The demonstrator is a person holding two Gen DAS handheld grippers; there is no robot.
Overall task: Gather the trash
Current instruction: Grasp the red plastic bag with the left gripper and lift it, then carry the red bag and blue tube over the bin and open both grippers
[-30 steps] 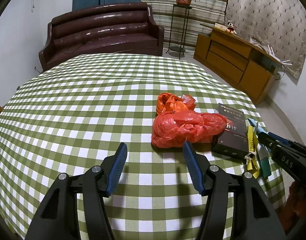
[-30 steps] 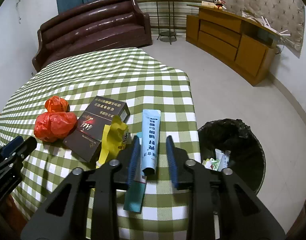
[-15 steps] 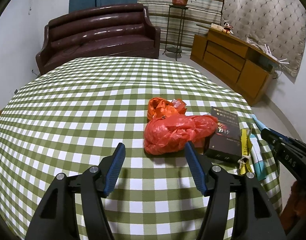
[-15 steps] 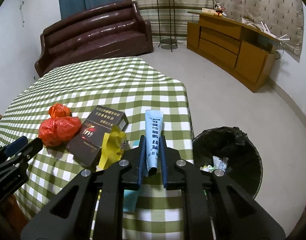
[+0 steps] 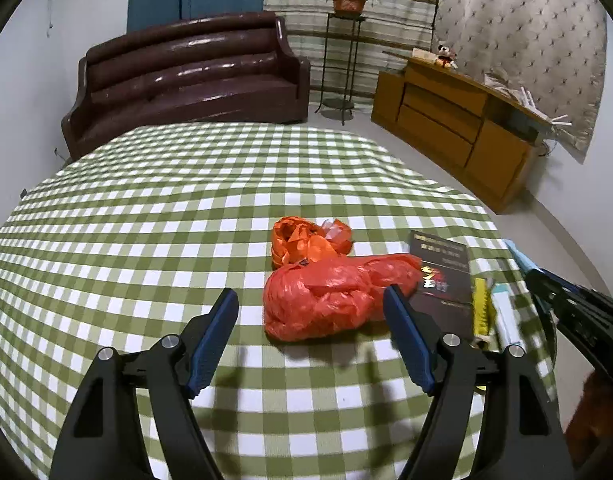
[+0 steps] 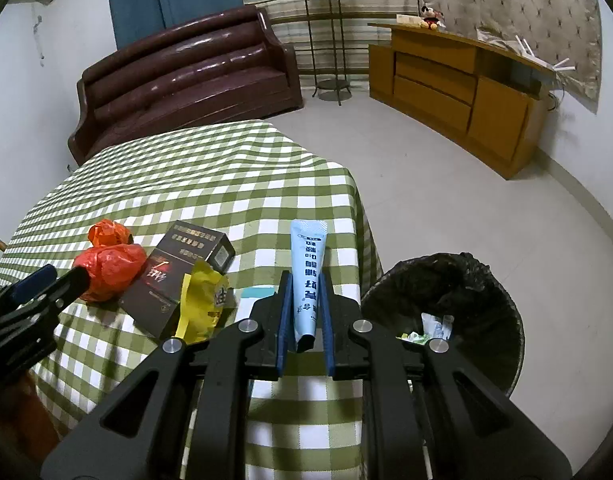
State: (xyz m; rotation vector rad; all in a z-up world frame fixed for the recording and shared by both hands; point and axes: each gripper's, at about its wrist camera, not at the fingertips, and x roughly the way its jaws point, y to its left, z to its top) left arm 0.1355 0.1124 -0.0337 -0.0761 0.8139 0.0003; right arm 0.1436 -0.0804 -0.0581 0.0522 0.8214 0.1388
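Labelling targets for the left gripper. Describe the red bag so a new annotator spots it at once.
On the checked table, look at the litter near its right edge. The red bag is the crumpled plastic lump just ahead of the opening left gripper, touching the dark box. Behind it lies a smaller orange wad; the bag is bigger and redder.

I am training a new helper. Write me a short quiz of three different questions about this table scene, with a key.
1. True or false: the right gripper is shut on the light blue tube.
2. Which lies nearest the left gripper? A) dark box B) red plastic bag C) yellow wrapper
3. Fill in: the black bin stands on the ____ beside the table.

Key: 1 true; 2 B; 3 floor.
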